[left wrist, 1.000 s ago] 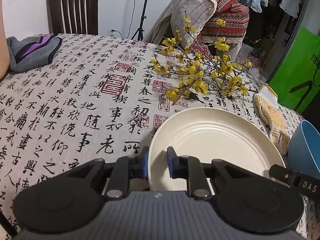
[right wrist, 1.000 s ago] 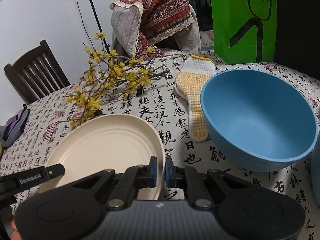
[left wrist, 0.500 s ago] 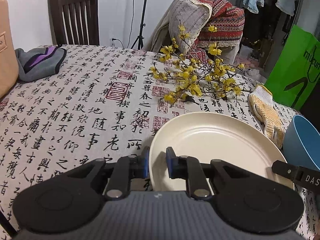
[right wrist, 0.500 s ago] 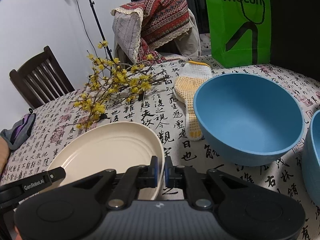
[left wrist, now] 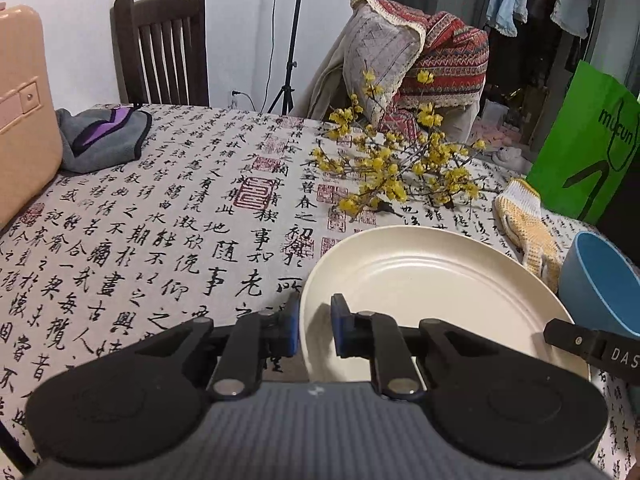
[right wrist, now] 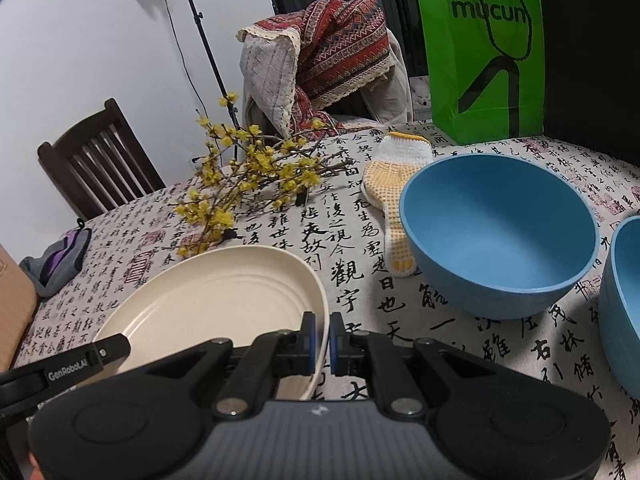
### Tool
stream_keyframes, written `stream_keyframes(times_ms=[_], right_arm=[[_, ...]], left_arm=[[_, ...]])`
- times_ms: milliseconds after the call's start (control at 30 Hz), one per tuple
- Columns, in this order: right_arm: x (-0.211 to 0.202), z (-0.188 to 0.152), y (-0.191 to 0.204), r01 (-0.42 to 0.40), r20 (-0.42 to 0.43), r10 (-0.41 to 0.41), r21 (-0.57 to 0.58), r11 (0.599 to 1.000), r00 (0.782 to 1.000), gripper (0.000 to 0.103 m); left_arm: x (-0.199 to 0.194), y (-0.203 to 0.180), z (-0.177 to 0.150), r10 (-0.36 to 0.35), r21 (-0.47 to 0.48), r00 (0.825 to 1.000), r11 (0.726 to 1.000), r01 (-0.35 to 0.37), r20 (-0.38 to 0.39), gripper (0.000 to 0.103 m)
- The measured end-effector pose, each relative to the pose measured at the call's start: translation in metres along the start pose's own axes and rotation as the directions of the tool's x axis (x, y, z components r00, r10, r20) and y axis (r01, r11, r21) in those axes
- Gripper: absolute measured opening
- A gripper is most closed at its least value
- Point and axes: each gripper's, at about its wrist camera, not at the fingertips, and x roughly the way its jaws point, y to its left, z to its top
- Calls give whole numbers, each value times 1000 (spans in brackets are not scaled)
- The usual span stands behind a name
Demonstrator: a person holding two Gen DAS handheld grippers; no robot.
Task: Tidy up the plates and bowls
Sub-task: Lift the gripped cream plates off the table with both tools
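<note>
One tbl w/ calligraphy cloth, plate, chair behind.

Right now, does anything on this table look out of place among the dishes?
Yes: a yellow-and-white knitted work glove lies flat beside the big blue bowl, and loose yellow-blossom branches sprawl behind the cream plate, with no vase.
</note>
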Motion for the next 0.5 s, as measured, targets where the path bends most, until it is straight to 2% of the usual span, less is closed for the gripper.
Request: stream_keyframes(times_ms=[500], right_arm=[[-30,-10,2,-42,35,41,16,999,999,6]], left_arm=[[-40,4,-7,10,6,999,1000,-11,39,15]])
